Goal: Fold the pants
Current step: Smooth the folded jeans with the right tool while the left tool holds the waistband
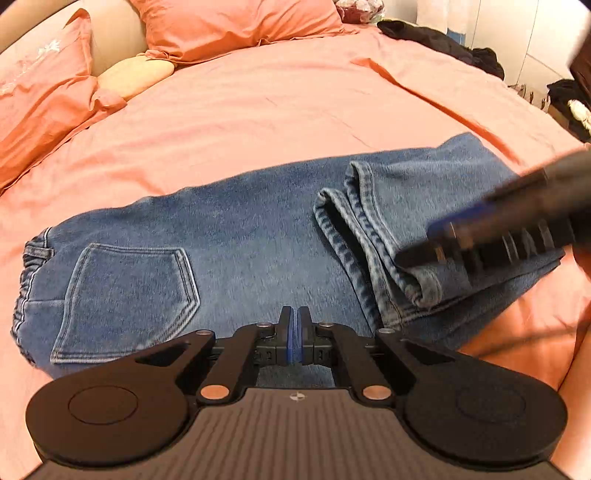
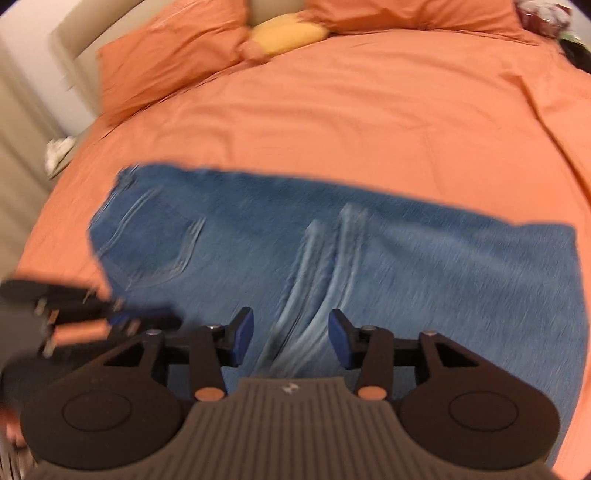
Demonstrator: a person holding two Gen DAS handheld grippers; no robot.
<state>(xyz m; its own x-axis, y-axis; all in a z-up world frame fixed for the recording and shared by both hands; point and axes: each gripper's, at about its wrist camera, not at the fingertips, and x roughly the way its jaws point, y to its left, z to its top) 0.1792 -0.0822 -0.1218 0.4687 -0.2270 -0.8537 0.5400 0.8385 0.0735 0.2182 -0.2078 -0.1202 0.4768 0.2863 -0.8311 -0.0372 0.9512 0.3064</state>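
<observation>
Blue jeans (image 1: 240, 236) lie flat across the orange bed, waistband and back pocket (image 1: 125, 299) at the left. The leg ends (image 1: 373, 236) are folded back over the thighs on the right. My left gripper (image 1: 294, 325) is shut and empty, hovering just above the near edge of the jeans. My right gripper (image 2: 290, 328) is open and empty above the folded hems (image 2: 317, 273); the right wrist view is motion-blurred. In the left wrist view it appears as a blurred dark shape (image 1: 491, 229) over the folded legs. The left gripper shows at the left of the right wrist view (image 2: 110, 317).
Orange pillows (image 1: 236, 26) and a yellow cushion (image 1: 136, 74) lie at the head of the bed. Dark clothes (image 1: 439, 40) sit at the far right edge. The orange sheet (image 1: 277, 110) stretches beyond the jeans. A wall and bed edge are at the left (image 2: 33, 147).
</observation>
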